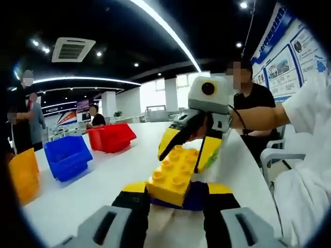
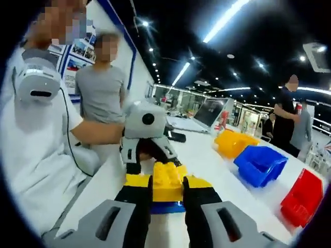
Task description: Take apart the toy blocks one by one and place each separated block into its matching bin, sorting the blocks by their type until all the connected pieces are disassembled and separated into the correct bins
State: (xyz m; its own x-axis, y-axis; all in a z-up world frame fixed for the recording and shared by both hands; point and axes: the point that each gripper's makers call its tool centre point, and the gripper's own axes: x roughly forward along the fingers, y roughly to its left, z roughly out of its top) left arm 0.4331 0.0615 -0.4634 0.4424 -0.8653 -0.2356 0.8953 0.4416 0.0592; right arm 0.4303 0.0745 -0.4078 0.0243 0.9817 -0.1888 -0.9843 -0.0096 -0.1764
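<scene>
Now both tools (image 1: 173, 199) (image 2: 166, 199) grip yellow block (image 1: 173, 178); blue block (image 2: 166, 207) apparently beneath

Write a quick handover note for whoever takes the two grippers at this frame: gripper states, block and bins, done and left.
Left gripper and right gripper: both shut on the block stack, held between them above the white table.
Stack: yellow brick on top, blue beneath, not yet separated.
Bins: orange bin, blue bin, red bin stand on the table; contents not visible.
Left: pull bricks apart, drop each in its matching bin.
</scene>
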